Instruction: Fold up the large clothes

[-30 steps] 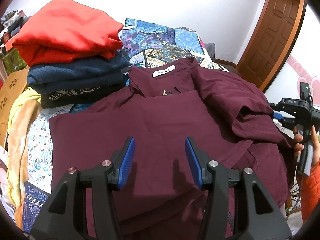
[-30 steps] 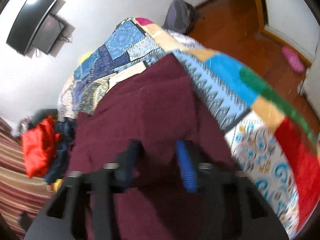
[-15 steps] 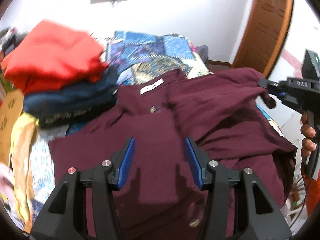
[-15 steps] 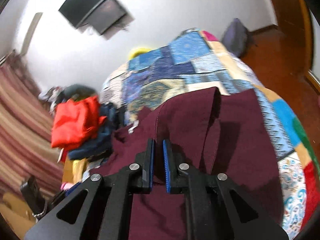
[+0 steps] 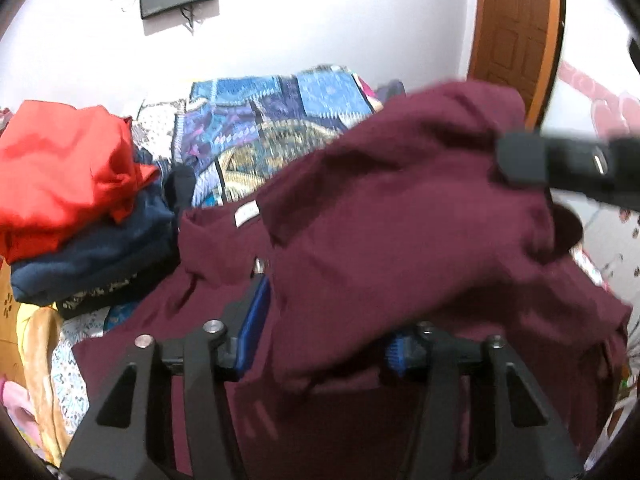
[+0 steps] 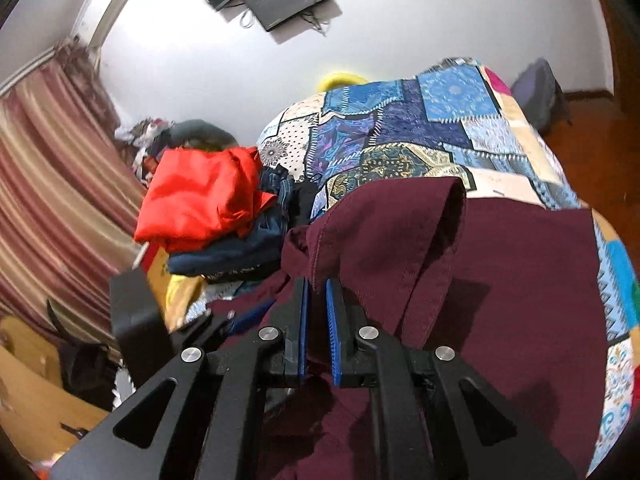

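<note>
Your maroon shirt (image 5: 400, 216) lies across the near part of the bed (image 6: 452, 120), collar toward the far end, label just showing at the neck in the left wrist view. Right gripper (image 6: 316, 320): jaws clenched on a hemmed edge of the shirt's right side, and that panel hangs lifted off the bed, draping in a hooded fold over the body of the garment. In the left wrist view the same panel crosses in front of the camera from the right edge toward the middle, so the first lengthwise fold is under way, not laid. Left gripper (image 5: 324, 320): jaws have just been closing, with maroon cloth between and over them; the right pad is mostly buried under the draped panel, so I cannot tell whether the pads actually press on fabric (the left pad looks clear of it). Done so far, by the look of things: shirt spread with its front up, one side picked up. Left, as I judge it: lay this panel flat across the chest, tuck the sleeve, bring the other side over, then fold bottom to collar. The finished stack (image 6: 208, 216), red over navy over a patterned piece, sits at the bed's left edge just beside the collar, and this shirt probably belongs on top of it when you are through.
</note>
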The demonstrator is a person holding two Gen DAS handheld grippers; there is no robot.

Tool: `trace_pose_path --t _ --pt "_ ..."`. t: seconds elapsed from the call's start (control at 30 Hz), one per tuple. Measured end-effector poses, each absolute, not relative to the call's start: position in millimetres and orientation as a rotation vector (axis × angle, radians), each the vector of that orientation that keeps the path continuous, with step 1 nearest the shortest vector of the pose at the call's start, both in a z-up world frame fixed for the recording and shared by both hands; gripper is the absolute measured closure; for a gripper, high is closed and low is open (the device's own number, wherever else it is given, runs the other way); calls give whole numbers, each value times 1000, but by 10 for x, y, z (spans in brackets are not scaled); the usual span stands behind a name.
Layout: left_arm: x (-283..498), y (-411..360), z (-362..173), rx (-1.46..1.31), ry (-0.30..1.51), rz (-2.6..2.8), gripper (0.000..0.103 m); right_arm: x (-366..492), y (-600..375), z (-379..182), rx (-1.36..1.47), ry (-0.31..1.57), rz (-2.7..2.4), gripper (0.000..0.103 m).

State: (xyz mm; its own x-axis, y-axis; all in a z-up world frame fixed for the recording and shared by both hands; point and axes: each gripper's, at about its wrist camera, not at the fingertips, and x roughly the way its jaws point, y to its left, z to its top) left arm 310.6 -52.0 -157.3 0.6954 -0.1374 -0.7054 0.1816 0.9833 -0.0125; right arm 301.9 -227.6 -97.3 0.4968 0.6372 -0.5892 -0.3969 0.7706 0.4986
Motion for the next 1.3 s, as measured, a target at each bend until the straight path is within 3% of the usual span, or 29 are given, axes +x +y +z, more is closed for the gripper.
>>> trace_pose_path --t 0.03,0.07,0.13,0.17,0.2,0.27,0.33,0.37,0.67,0.73,0.9,1.07,1.3 --pt "3107 -514 -1529 49 766 -186 71 3001 -2271 -954 304 837 640 92" --pt "3107 -502 -1469 37 742 -196 85 2988 -2273 -934 293 835 640 91" --pt "3088 -463 -1358 29 699 -189 89 2945 -2289 -869 263 830 617 87" --pt "3064 -436 -1291 23 676 -176 97 2908 -2299 -823 245 815 613 86" --pt "3034 -372 -1210 9 663 -164 97 2872 -2314 -785 226 795 607 86" --pt "2988 -238 -1106 -42 655 -155 97 2763 -2346 -673 161 737 576 74" --pt "2902 -34 -1002 -110 652 -143 98 2677 -2379 -597 105 695 541 46" --pt "2873 72 -975 -137 656 -131 98 2634 -2404 -572 81 678 522 42" --pt "2507 1045 -1119 -440 781 -96 98 2735 -2721 -1023 44 840 371 39" --pt "2409 1162 -1272 -467 825 -83 97 2799 -2802 -1249 63 920 340 39" --pt "2174 1220 -1704 -406 937 -10 67 2889 -2922 -1698 84 1056 299 39" --pt "2059 1180 -2066 -290 1012 66 53 2823 -2965 -1766 120 1017 300 36" --pt "2070 850 -2120 -100 1017 75 53 2783 -2932 -1781 120 983 277 32"
